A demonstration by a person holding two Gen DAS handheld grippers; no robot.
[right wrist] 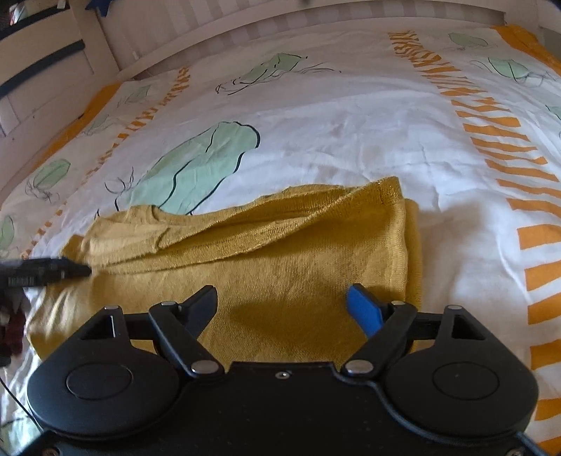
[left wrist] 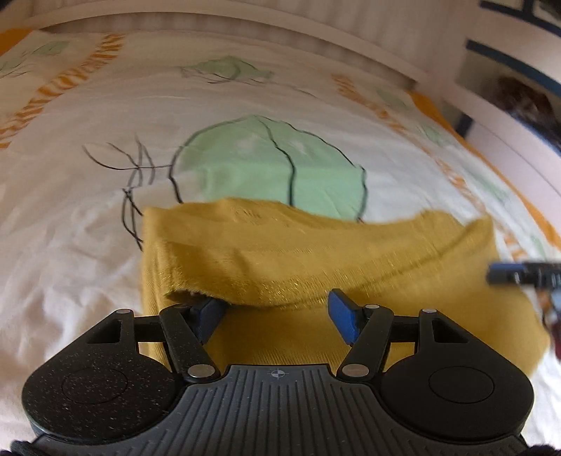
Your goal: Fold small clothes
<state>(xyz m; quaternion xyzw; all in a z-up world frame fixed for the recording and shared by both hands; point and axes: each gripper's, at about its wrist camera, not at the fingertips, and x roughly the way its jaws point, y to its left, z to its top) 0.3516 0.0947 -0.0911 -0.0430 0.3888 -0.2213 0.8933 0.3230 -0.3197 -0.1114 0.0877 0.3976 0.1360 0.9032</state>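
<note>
A mustard-yellow knitted garment [left wrist: 315, 252] lies folded over on the bed; it also shows in the right wrist view [right wrist: 280, 245]. My left gripper [left wrist: 277, 312] is open, low over the garment's near-left part, and a folded edge droops over its left fingertip [left wrist: 210, 310]. My right gripper [right wrist: 284, 305] is open and empty above the garment's near-right part. The right gripper's tip shows at the right edge of the left wrist view [left wrist: 519, 275]. The left gripper's tip shows at the left edge of the right wrist view [right wrist: 52, 270].
The bed cover [right wrist: 350, 122] is white with green shapes and orange stripes. A white slatted bed frame [right wrist: 245, 21] runs along the far side. White furniture [left wrist: 508, 115] stands beyond the bed's right edge.
</note>
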